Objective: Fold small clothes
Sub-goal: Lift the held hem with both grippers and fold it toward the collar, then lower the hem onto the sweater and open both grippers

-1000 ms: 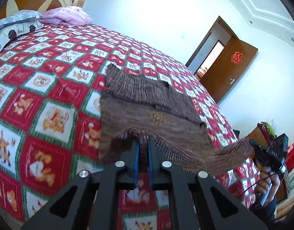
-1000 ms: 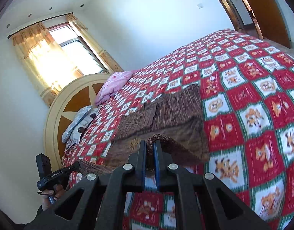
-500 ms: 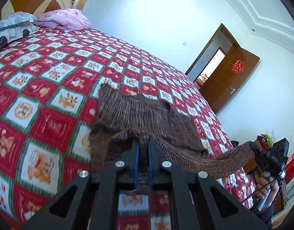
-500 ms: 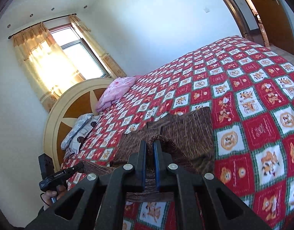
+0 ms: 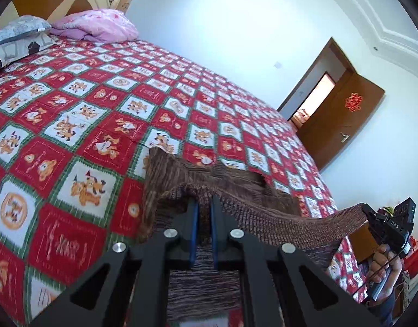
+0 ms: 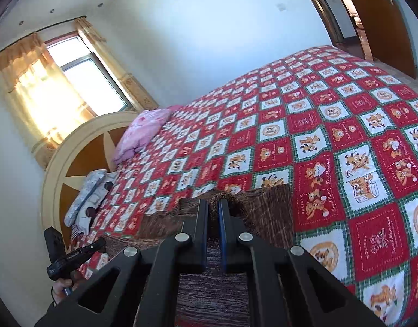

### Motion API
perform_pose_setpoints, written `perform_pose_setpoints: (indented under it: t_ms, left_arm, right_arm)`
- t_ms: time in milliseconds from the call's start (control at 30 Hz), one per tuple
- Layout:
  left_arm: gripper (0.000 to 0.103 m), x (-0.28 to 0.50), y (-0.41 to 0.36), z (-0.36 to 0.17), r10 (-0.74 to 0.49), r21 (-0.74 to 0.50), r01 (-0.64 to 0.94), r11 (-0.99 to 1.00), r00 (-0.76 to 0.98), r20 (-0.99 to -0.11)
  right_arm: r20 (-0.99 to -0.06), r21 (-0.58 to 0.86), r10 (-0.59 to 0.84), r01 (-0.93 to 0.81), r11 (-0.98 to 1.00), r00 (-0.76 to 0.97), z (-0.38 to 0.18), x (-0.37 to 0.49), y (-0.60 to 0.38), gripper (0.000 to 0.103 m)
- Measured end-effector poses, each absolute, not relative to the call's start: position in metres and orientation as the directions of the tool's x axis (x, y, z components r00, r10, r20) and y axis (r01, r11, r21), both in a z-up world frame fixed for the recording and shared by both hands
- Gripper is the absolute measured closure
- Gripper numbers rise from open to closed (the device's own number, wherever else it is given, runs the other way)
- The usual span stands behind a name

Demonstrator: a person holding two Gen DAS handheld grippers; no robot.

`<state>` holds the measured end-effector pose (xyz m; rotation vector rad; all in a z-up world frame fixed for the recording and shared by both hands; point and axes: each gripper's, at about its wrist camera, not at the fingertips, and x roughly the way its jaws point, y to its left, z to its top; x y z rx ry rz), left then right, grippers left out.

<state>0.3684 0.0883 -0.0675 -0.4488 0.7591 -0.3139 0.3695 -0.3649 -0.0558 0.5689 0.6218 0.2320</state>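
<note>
A small brown knitted garment [image 5: 230,182] lies on the red checked bedspread [image 5: 72,136]. Its near edge is lifted and stretched between both grippers, doubled over the part that lies flat. My left gripper [image 5: 203,201] is shut on one corner of that edge, with knit bunched around its blue pads. The right gripper [image 5: 368,214] shows at the far right, held by a hand [image 5: 383,264], with the edge running to it. In the right wrist view, my right gripper [image 6: 213,204] is shut on the other corner of the garment [image 6: 271,207]. The left gripper [image 6: 98,244] is low at left.
A pink blanket [image 5: 94,26] and a grey patterned pillow [image 5: 15,38] lie by the round headboard [image 6: 72,160]. A curtained window [image 6: 81,81] is behind it. A brown door [image 5: 342,125] stands open past the foot of the bed.
Both grippers have carried the lifted edge forward over the flat part of the garment, toward its far edge. Less of the garment now shows beyond the fingers.
</note>
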Motion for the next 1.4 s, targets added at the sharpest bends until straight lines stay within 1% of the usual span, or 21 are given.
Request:
perform_pose_setpoints:
  t_ms: [433,467,500,533,567,600,633,667,700,733,767,833,900,967,1033,1067,1133,1200,1267,1333,1400]
  left_arm:
    - [0.094,0.449,0.084,-0.130,-0.400,-0.484,0.024,0.875,0.599,-0.694]
    - [0.093,0.455,0.085,-0.134,-0.389,-0.483,0.006,0.876,0.601,-0.698]
    - [0.093,0.460,0.087,-0.138,-0.367,-0.480,-0.022,0.877,0.614,-0.699]
    - [0.093,0.464,0.090,-0.139,-0.357,-0.481,-0.035,0.876,0.622,-0.697]
    - [0.093,0.466,0.094,-0.139,-0.351,-0.491,-0.053,0.870,0.632,-0.691]
    - [0.092,0.465,0.099,-0.138,-0.349,-0.506,-0.070,0.860,0.643,-0.682]
    - [0.092,0.461,0.104,-0.134,-0.360,-0.526,-0.067,0.848,0.655,-0.664]
    - [0.089,0.454,0.105,-0.129,-0.365,-0.519,-0.044,0.854,0.659,-0.657]
    - [0.085,0.450,0.103,-0.125,-0.356,-0.494,-0.027,0.869,0.660,-0.661]
    - [0.078,0.437,0.097,-0.118,-0.320,-0.415,0.015,0.910,0.662,-0.678]
    - [0.074,0.432,0.091,-0.116,-0.302,-0.367,0.043,0.929,0.662,-0.686]
    - [0.053,0.416,0.072,-0.117,-0.231,-0.202,0.120,0.972,0.647,-0.727]
    - [0.051,0.404,0.045,-0.125,-0.128,-0.004,0.192,0.981,0.635,-0.762]
    - [0.051,0.405,0.027,-0.135,-0.045,0.123,0.222,0.967,0.628,-0.777]
    - [0.051,0.418,0.019,-0.143,-0.001,0.158,0.206,0.966,0.610,-0.792]
    - [0.047,0.426,0.016,-0.146,0.029,0.178,0.187,0.966,0.606,-0.795]
    - [0.047,0.441,0.019,-0.142,0.091,0.212,0.115,0.971,0.641,-0.762]
    - [0.047,0.455,0.036,-0.132,0.108,0.159,0.020,0.987,0.653,-0.749]
    - [0.047,0.458,0.051,-0.122,0.107,0.104,-0.046,0.994,0.670,-0.735]
    - [0.041,0.455,0.068,-0.114,0.111,0.068,-0.089,0.994,0.686,-0.719]
    - [0.039,0.449,0.076,-0.113,0.116,0.065,-0.099,0.993,0.688,-0.716]
  right_arm:
    - [-0.652,0.538,0.341,0.096,0.837,0.678,-0.141,0.490,-0.375,0.095]
    - [-0.663,0.534,0.328,0.118,0.837,0.673,-0.148,0.498,-0.377,0.093]
    - [-0.670,0.531,0.305,0.148,0.835,0.677,-0.153,0.505,-0.381,0.085]
    - [-0.667,0.527,0.284,0.167,0.833,0.688,-0.154,0.506,-0.383,0.069]
    - [-0.660,0.527,0.268,0.178,0.831,0.702,-0.153,0.504,-0.384,0.063]
    - [-0.655,0.524,0.266,0.172,0.835,0.707,-0.151,0.499,-0.382,0.060]
    - [-0.658,0.509,0.266,0.156,0.846,0.704,-0.148,0.494,-0.377,0.060]
    - [-0.678,0.460,0.259,0.123,0.879,0.688,-0.144,0.485,-0.366,0.060]
    - [-0.698,0.412,0.252,0.088,0.907,0.670,-0.141,0.478,-0.354,0.060]
    - [-0.714,0.375,0.253,0.052,0.926,0.653,-0.139,0.472,-0.343,0.060]
    - [-0.733,0.337,0.259,0.005,0.941,0.629,-0.140,0.464,-0.329,0.060]
    - [-0.802,0.227,0.235,-0.084,0.970,0.549,-0.148,0.455,-0.297,0.060]
    - [-0.860,0.086,0.151,-0.155,0.984,0.488,-0.162,0.456,-0.265,0.060]
    - [-0.865,-0.020,0.070,-0.173,0.985,0.497,-0.168,0.466,-0.247,0.060]
    - [-0.855,-0.048,0.043,-0.160,0.986,0.517,-0.164,0.481,-0.242,0.060]
    - [-0.843,-0.061,0.027,-0.144,0.988,0.538,-0.158,0.494,-0.241,0.060]
    - [-0.806,-0.062,0.010,-0.101,0.993,0.592,-0.144,0.506,-0.244,0.060]
    - [-0.763,-0.042,-0.015,-0.027,0.999,0.646,-0.128,0.515,-0.256,0.060]
    - [-0.751,0.009,0.013,-0.010,1.000,0.660,-0.121,0.517,-0.263,0.060]
    - [-0.752,0.035,0.035,-0.014,0.999,0.659,-0.122,0.510,-0.267,0.060]
    - [-0.759,0.035,0.041,-0.021,0.999,0.650,-0.129,0.496,-0.272,0.059]
